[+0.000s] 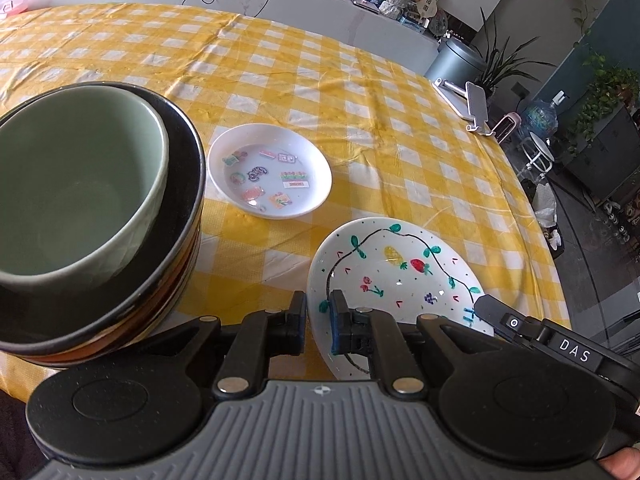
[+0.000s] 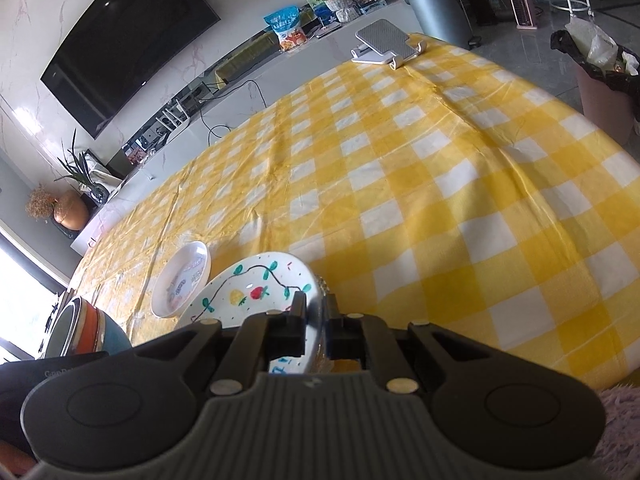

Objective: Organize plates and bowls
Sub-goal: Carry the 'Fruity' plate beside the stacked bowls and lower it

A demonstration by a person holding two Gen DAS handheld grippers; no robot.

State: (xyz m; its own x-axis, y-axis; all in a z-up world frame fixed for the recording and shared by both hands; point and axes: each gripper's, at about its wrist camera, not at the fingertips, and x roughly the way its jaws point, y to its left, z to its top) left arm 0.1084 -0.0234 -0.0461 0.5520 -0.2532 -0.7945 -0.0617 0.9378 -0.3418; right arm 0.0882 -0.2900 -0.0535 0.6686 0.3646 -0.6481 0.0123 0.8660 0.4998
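gripping opposite rims of the white hand-painted fruit plate (image 1: 400, 268), both the left gripper (image 1: 319, 312) and right gripper (image 2: 316, 316) have jaws clamped on it just above the yellow checked surface (image 2: 440, 184); stacking it with the small white sticker dish (image 1: 270, 176) likely comes next.

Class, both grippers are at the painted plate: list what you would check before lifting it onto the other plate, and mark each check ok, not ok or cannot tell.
1. Left gripper straddles the painted plate rim: ok.
2. Right gripper straddles the opposite rim: ok.
3. Both grips firm: cannot tell.
4. Sticker plate holds no dishes: ok.
5. Path from painted plate to sticker plate free: ok.
6. Green bowl stack stands apart from the painted plate: ok.
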